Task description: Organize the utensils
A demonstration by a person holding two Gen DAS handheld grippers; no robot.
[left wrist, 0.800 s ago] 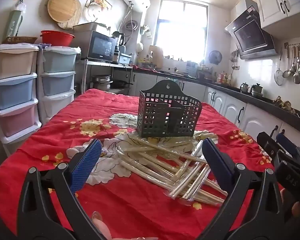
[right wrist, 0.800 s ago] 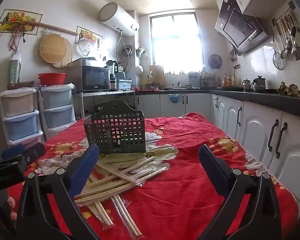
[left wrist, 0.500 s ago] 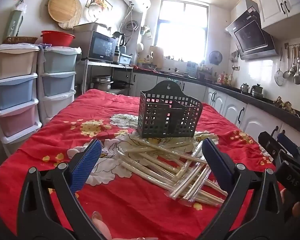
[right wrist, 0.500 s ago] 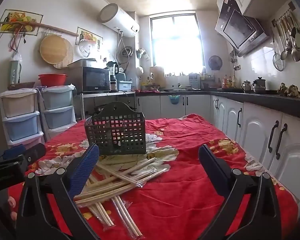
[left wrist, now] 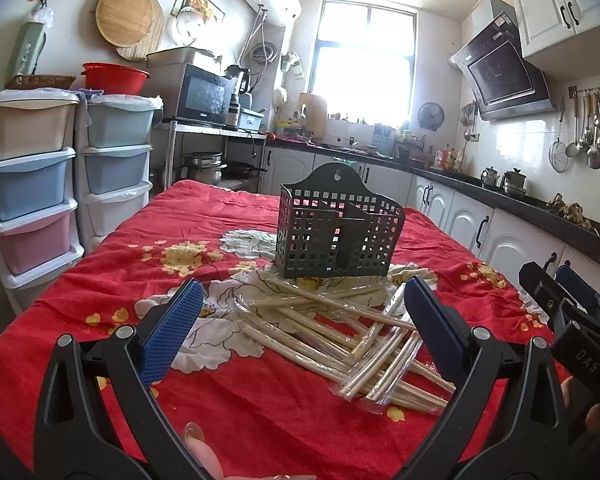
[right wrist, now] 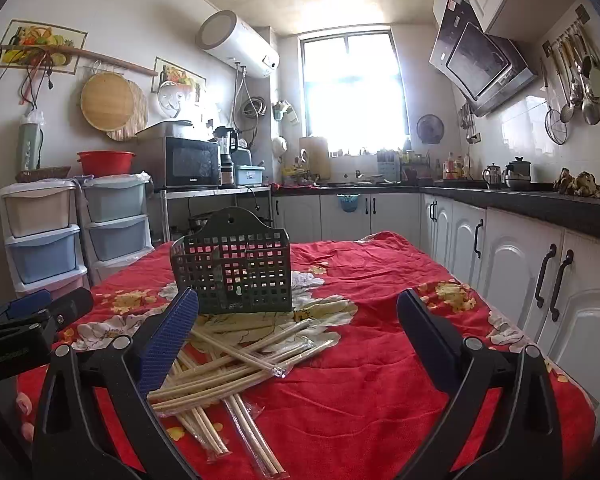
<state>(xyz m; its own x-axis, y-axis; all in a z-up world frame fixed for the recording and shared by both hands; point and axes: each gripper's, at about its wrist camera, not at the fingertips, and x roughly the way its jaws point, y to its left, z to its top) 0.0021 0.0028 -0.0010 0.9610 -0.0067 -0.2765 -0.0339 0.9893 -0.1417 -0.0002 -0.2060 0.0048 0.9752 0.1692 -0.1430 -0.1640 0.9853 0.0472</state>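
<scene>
Hovering low in the frame, the left gripper [left wrist: 300,332] and right gripper [right wrist: 296,332] stand spread wide, pinching nothing. Wrapped chopsticks [left wrist: 340,344] lie heaped mid-frame on the red tablecloth [left wrist: 180,220]; behind them, touching, stands the dark utensil basket [left wrist: 336,232].

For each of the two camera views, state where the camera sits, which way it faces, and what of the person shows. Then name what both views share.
Left wrist: rides the left hand-held gripper, faces the basket; fingertips show.
Right wrist: rides the right hand-held gripper, faces the window; fingertips show.
Shared: basket, wrapped chopsticks, red cloth.
</scene>
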